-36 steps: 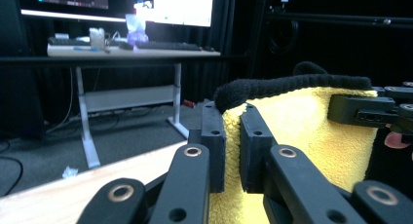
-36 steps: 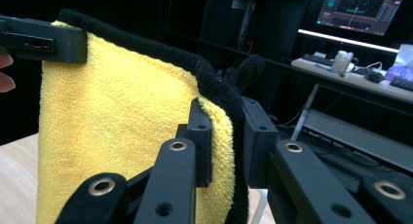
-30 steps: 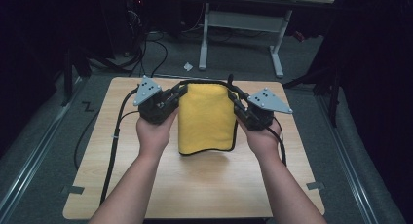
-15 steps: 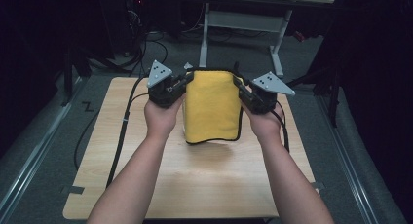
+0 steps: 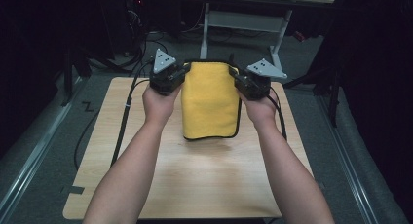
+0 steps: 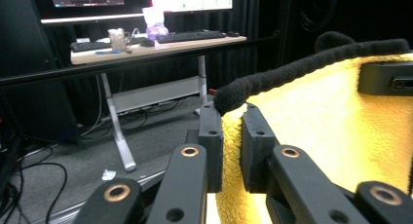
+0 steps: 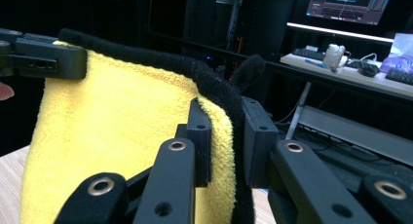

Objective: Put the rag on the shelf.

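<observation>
My left gripper (image 5: 181, 74) and right gripper (image 5: 234, 77) each pinch a top corner of the yellow towel (image 5: 210, 100); from above I can't see the jaws, but the gripper views show the black hem clamped.

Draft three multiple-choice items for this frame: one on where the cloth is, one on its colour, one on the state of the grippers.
1. Where is the yellow cloth?
A. Lying flat on the floor
B. Held up over the wooden table by its top corners
C. Draped over the far desk

2. What colour is the cloth's edging?
A. Black
B. White
C. Red

3. In what state are the left gripper and the right gripper?
A. Both open and clear of the cloth
B. One alone grips the cloth
C. Both shut on the cloth

Answers:
1 B, the high view shows the cloth hanging between the two grippers, its lower edge near the tabletop.
2 A, a dark black trim runs round the yellow pile in both gripper views.
3 C, each gripper view shows its jaws pinching a top corner.
</observation>
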